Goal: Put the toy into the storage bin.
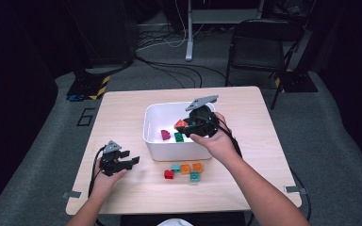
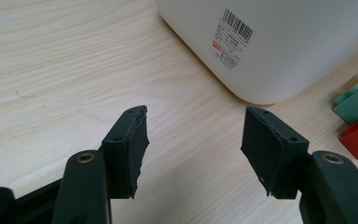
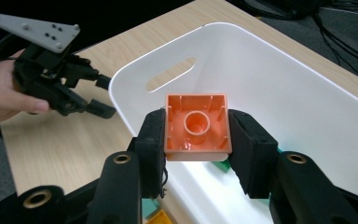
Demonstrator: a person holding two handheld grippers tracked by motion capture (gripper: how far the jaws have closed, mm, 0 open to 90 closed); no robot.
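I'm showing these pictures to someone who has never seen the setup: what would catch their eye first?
Most striking is the orange brick clamped between the right gripper jaws, hollow underside facing the camera, held over the white bin at the table's middle. Next come the loose coloured bricks clustered on the wood just in front of the bin. The left gripper rests open and empty on the table, left of the bin.

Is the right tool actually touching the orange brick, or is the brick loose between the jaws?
Touching. The right gripper view shows the orange brick clamped in the right tool, both black pads pressed flat against its sides with no gap, above the white bin.
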